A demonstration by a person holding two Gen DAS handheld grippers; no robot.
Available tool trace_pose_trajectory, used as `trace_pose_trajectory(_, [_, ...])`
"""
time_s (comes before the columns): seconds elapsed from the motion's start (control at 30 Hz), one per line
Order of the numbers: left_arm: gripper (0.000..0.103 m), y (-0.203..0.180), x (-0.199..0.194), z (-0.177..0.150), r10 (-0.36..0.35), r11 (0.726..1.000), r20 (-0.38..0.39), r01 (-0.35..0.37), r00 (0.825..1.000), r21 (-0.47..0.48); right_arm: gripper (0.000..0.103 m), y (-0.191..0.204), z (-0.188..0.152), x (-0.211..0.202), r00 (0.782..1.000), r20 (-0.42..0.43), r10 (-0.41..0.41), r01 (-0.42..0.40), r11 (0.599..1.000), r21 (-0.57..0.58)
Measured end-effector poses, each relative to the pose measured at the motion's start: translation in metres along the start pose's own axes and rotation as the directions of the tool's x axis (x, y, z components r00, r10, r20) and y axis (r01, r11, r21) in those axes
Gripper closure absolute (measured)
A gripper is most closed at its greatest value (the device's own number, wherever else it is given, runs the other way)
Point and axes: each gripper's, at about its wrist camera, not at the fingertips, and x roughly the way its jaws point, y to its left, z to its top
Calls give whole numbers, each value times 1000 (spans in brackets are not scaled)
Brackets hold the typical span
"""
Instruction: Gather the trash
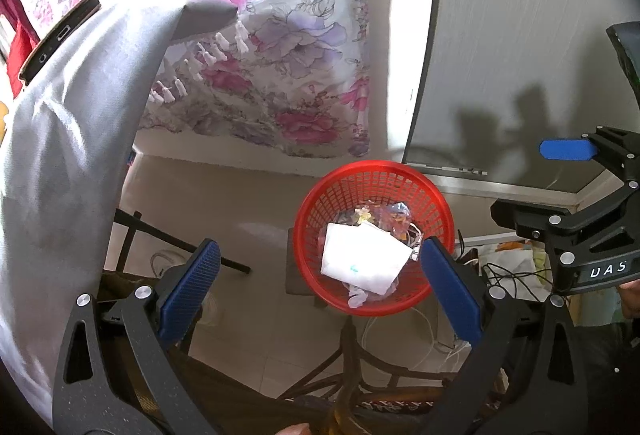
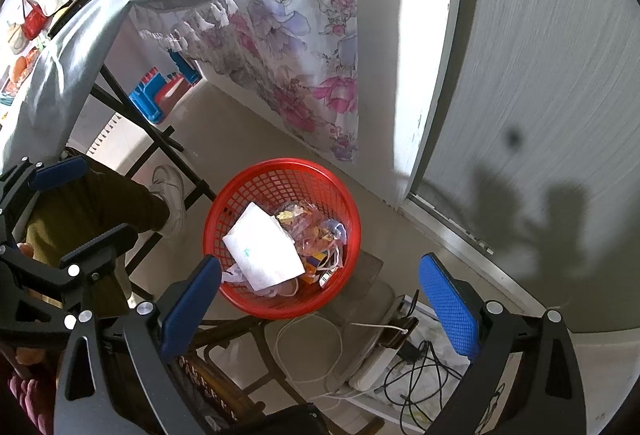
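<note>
Only right wrist view shows shoe [image 2: 170, 201] beside red basket [image 2: 282, 239].

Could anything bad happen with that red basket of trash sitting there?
Maybe. The red basket looks quite full, and the white paper lies on top, so it might slide out if bumped. Loose cables lie on the floor right beside it and could catch a foot. Both grippers, left and right, are open and hold nothing.
</note>
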Motion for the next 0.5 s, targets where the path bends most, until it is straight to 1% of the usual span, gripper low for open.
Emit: trace_pose_trajectory(0.5, [7,0,2,0,0,1000,0,0,1000,1,6,2,-3,5,1000,-13,7,-7,1000,-8])
